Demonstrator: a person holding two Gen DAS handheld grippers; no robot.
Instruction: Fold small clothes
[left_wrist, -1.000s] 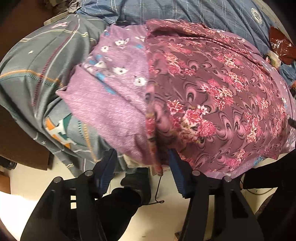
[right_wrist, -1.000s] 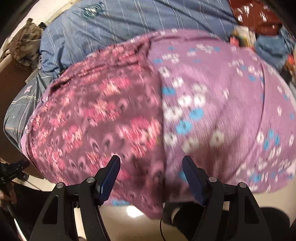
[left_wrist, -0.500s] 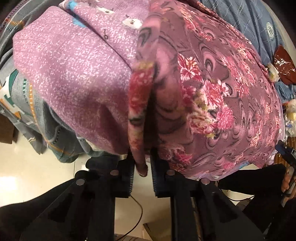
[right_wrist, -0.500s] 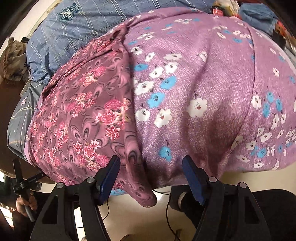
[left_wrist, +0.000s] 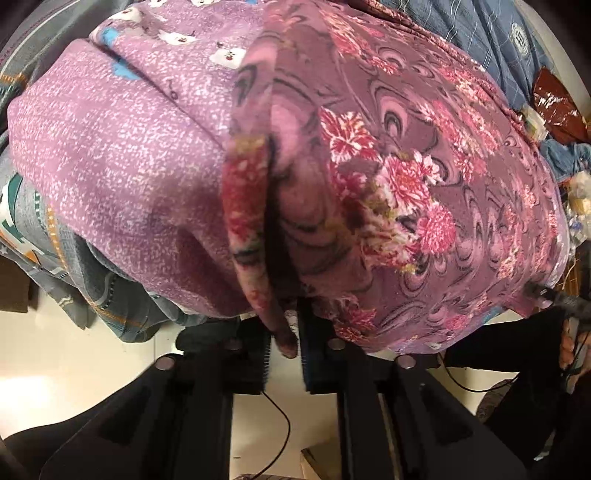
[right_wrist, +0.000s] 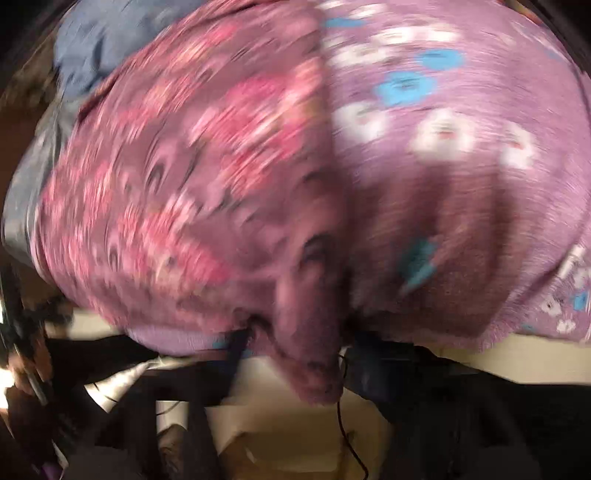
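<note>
- The garment (left_wrist: 424, 177) is a small piece of thin, soft cloth in a dark mauve print with pink-red flowers. It lies draped over a lilac cloth with white and blue blossoms (left_wrist: 122, 155), on a heap of bedding, and its near edge hangs past the heap toward the floor.
- The left tongs (left_wrist: 283, 343) are closed on a hanging fold of the garment's near edge, with a tongue of cloth pinched between the pads.
- The right tongs (right_wrist: 295, 354) are also closed. The right wrist view is badly smeared, but a bunched fold of the same mauve print hangs down right at the jaws, so it appears to be gripped there.
- Judged by its drape, the garment is light and limp. It will not hold any shape, it will sag between two holds, and it may drag the lilac cloth along.
- The best holds are on the hem or corners, well apart and through all the layers. A shallow pinch on a single fold could slip out.
- A blue plaid cover (left_wrist: 491, 40) lies behind.
</note>
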